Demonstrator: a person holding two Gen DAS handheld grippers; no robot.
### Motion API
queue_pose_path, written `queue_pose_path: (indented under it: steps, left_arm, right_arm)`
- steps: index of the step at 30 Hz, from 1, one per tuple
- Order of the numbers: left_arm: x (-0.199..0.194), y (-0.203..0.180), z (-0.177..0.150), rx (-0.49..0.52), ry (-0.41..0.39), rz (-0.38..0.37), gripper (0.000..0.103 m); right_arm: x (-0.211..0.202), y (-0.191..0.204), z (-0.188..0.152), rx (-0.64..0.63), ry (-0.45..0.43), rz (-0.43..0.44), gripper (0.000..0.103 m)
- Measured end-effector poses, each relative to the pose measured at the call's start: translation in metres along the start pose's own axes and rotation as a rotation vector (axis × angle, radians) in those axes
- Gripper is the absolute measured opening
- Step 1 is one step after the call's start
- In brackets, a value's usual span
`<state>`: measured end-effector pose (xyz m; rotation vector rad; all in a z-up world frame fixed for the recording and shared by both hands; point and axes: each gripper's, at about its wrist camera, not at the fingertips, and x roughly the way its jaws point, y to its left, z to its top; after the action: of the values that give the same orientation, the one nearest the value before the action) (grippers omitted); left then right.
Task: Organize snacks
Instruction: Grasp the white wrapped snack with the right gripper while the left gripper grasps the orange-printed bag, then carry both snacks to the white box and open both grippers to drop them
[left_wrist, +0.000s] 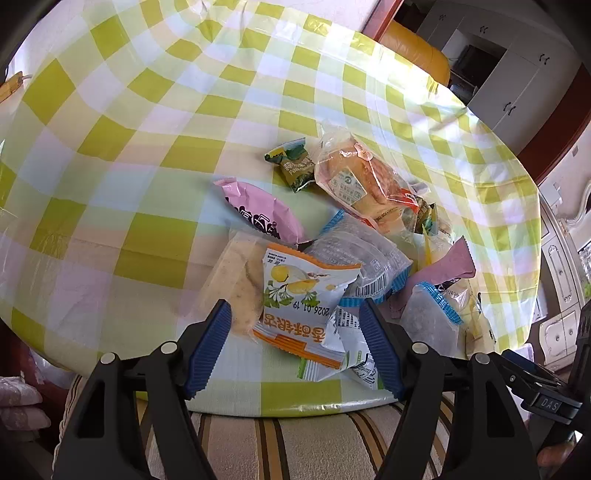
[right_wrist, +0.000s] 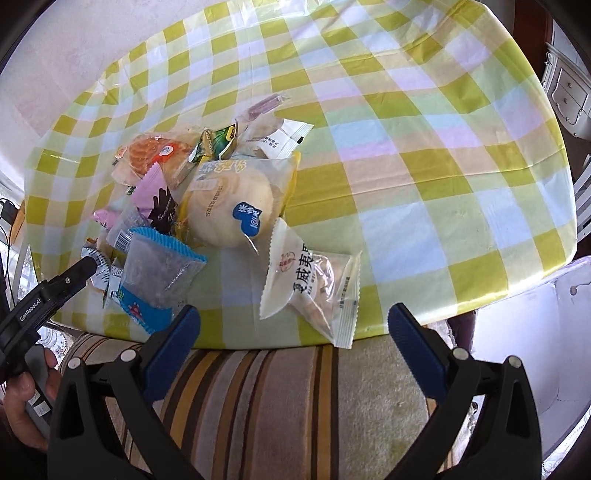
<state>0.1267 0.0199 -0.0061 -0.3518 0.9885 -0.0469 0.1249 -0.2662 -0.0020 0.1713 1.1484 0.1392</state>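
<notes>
Left wrist view: the left gripper (left_wrist: 293, 334) is hanging over the near edge of the table (left_wrist: 110, 155), which is wearing a green-and-white checked cloth. Its blue fingers (left_wrist: 208, 349) are standing partly spread, one on either side of an orange-and-white snack packet (left_wrist: 306, 295) printed with yellow fruit; the pads are not pressing on it. At 11 o'clock from that packet a pink packet (left_wrist: 262, 210) is lying, and at 9 o'clock a clear bag of pale biscuit (left_wrist: 236, 284) is resting just beside it. At 1 o'clock a blue-edged clear packet (left_wrist: 364, 258) is leaning on the heap, with a wrapped bread (left_wrist: 354, 177) and a small green packet (left_wrist: 293, 164) farther off toward 12 o'clock.

Right wrist view: the right gripper (right_wrist: 293, 326) is hovering at the table's near rim, its fingers (right_wrist: 417, 345) spread wide with nothing clamped. A white pastry packet (right_wrist: 314, 288) is lying just beyond the fingertips, overhanging the table's edge. At 11 o'clock from it a round pale bun in clear wrap (right_wrist: 236, 206) is sitting on the snack heap. At 9 o'clock the left gripper's tip is reaching into the pile beside a blue-edged packet (right_wrist: 162, 266). A striped cushion (right_wrist: 277, 406) is showing below the table.
</notes>
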Motion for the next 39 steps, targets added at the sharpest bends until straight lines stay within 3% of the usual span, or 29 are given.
queue_pose_path:
  steps: [4,7,9,10,12,18,32,39]
  left_arm:
    - [0.006,-0.006,0.001,0.028,0.005,0.025,0.067]
    - [0.009,-0.011,0.002,0.054,0.01,0.048,0.058]
    - [0.011,-0.013,0.001,0.069,0.013,0.063,0.042]
    - [0.012,-0.014,0.001,0.075,0.014,0.068,0.042]
    - [0.011,-0.016,0.0,0.085,0.006,0.075,0.041]
    - [-0.007,-0.024,-0.004,0.12,-0.075,0.092,0.038]
    - [-0.049,-0.044,-0.004,0.171,-0.235,0.126,0.038]
    - [-0.062,-0.087,-0.009,0.244,-0.26,0.059,0.038]
  right_arm:
    - [0.01,0.004,0.007,-0.036,0.014,-0.02,0.102]
    - [0.017,0.003,0.011,-0.038,0.026,-0.027,0.1]
    - [0.023,0.003,0.013,-0.04,0.041,-0.036,0.09]
    - [0.026,0.004,0.013,-0.041,0.05,-0.04,0.084]
    - [0.029,0.003,0.012,-0.037,0.06,-0.062,0.056]
    - [0.022,-0.003,0.011,-0.008,0.029,-0.041,0.043]
    - [-0.02,-0.033,0.01,0.071,-0.089,-0.061,0.037]
    - [-0.052,-0.069,0.006,0.134,-0.14,-0.096,0.037]
